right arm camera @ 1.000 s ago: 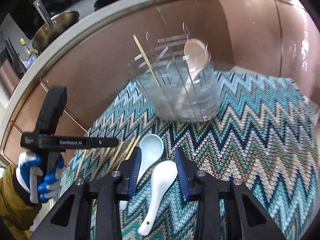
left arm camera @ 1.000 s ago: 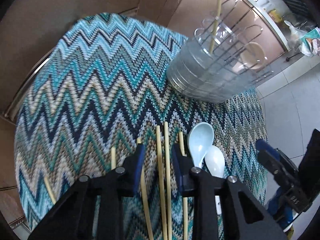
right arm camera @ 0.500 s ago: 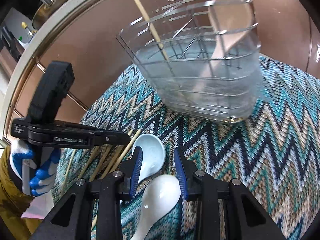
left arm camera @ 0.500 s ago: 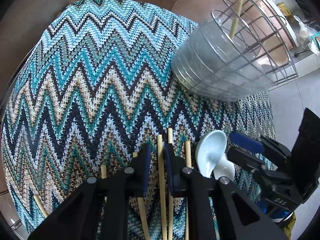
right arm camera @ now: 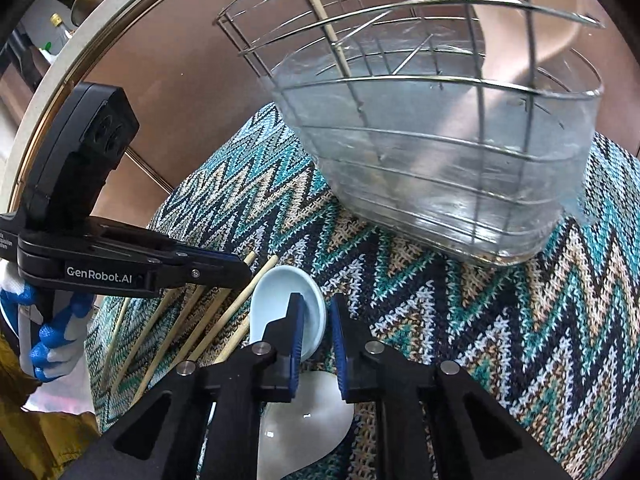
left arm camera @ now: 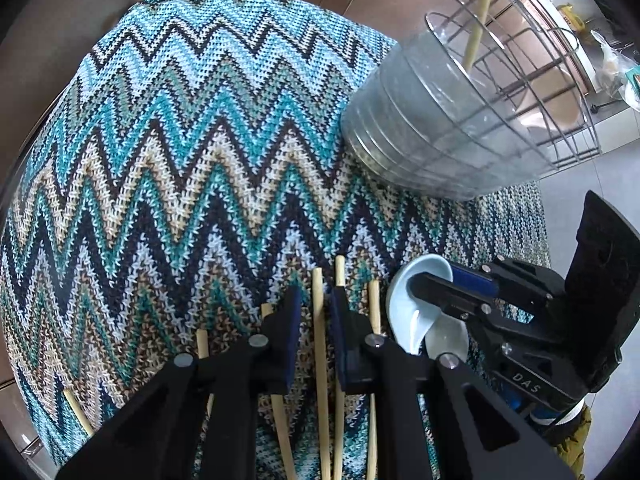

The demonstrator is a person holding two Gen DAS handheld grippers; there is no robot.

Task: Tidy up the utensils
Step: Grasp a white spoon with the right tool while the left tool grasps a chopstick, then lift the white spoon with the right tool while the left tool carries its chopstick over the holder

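Several wooden chopsticks lie side by side on the zigzag cloth (left arm camera: 180,140). My left gripper (left arm camera: 318,308) points steeply down and is shut on one chopstick (left arm camera: 317,280), which runs between its pads. From the right wrist view the left gripper (right arm camera: 244,268) hovers low over the chopstick row (right arm camera: 192,320). A light blue spoon (right arm camera: 272,292) rests beside them, partly over a white spoon (right arm camera: 304,420). My right gripper (right arm camera: 317,300) has one finger inside the blue bowl and one outside. Its jaws are closing on the rim between them. In the left wrist view, the right gripper (left arm camera: 438,280) clamps the blue spoon (left arm camera: 404,308).
A wire utensil holder with a clear liner (right arm camera: 440,160) stands at the cloth's far edge, holding a pink spoon (right arm camera: 516,32) and one chopstick (right arm camera: 324,28). Brown cabinet fronts rise behind it. A gloved hand (right arm camera: 52,340) holds the left gripper. The holder (left arm camera: 440,140) is close beyond the spoons.
Both grippers came down toward the cloth. The left jaws narrowed around a single chopstick. The right gripper slid forward to the blue spoon's bowl and its jaws drew together on the rim.
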